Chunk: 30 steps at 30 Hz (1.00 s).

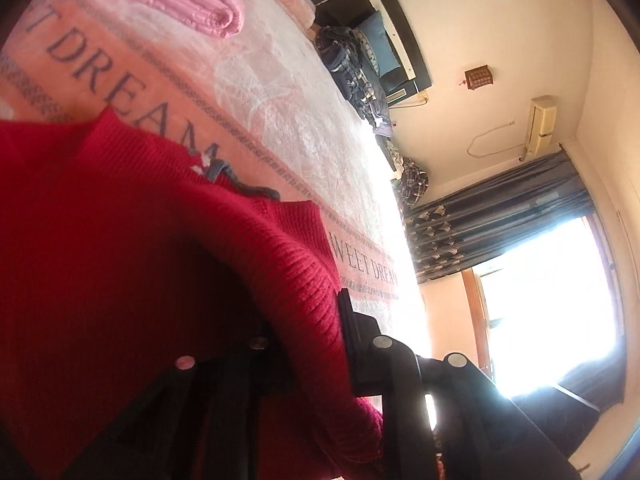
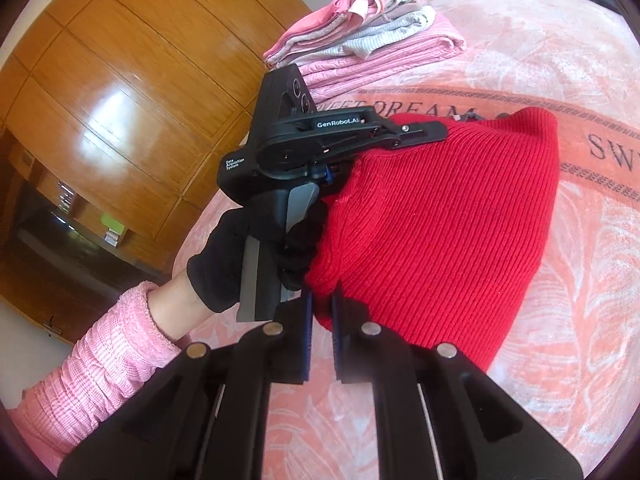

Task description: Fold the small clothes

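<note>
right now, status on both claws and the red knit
Left claw shut on red knit, far edge. Right claw shut on its near corner. Knit half lifted off the bed. Folded stack behind, clear of it.

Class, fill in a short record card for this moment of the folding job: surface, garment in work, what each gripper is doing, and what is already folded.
surface: pink blanket printed with SWEET DREAM lettering
garment in work: red knit sweater, partly lifted off the blanket
left gripper: shut on the sweater's far edge, held by a black-gloved hand
right gripper: closed on the sweater's near edge
already folded: stack of clothes in pink and grey, behind the sweater
</note>
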{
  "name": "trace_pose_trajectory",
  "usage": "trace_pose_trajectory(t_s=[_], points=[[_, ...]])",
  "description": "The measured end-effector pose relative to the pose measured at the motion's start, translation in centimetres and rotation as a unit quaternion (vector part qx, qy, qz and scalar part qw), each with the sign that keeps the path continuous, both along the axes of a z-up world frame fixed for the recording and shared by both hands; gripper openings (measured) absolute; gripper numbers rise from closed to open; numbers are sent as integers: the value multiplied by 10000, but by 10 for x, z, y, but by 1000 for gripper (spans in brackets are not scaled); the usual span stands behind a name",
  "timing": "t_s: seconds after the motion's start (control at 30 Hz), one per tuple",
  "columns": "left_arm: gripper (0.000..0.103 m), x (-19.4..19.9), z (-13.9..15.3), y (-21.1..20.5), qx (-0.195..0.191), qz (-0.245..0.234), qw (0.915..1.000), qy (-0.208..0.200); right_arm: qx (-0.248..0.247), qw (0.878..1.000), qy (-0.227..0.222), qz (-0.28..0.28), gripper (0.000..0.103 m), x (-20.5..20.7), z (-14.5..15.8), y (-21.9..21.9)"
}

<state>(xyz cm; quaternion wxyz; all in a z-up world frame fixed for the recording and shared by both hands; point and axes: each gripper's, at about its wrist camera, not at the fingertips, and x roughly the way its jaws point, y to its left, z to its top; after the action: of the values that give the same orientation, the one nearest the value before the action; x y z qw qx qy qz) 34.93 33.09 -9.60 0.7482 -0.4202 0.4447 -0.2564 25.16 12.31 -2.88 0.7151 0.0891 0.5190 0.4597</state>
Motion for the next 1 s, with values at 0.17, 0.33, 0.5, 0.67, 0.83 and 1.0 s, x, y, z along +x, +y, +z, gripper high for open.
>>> trace_pose_trajectory(t_s=[0.17,0.33,0.5,0.67,0.83,1.0], points=[[17,-5,32,42,277,56,9984,-488,85,9995,-55,313,7,-4,1,60],[17,-16,36,89,738,115,9949,-675,-113,9982,-142,579,6,-11,-12,121],[17,-23,-8,120,964,233,9946,-319,-728,9945,-222,721,7,-19,-51,167],[23,-31,-46,130,891,339,9953,-136,-908,9934,103,694,14,-17,-87,169],[35,-33,-43,136,704,478,9964,-6,-360,9970,390,561,44,-10,-66,126],[51,-21,-38,137,549,834,9949,164,-371,9989,215,-204,45,17,-47,62]])
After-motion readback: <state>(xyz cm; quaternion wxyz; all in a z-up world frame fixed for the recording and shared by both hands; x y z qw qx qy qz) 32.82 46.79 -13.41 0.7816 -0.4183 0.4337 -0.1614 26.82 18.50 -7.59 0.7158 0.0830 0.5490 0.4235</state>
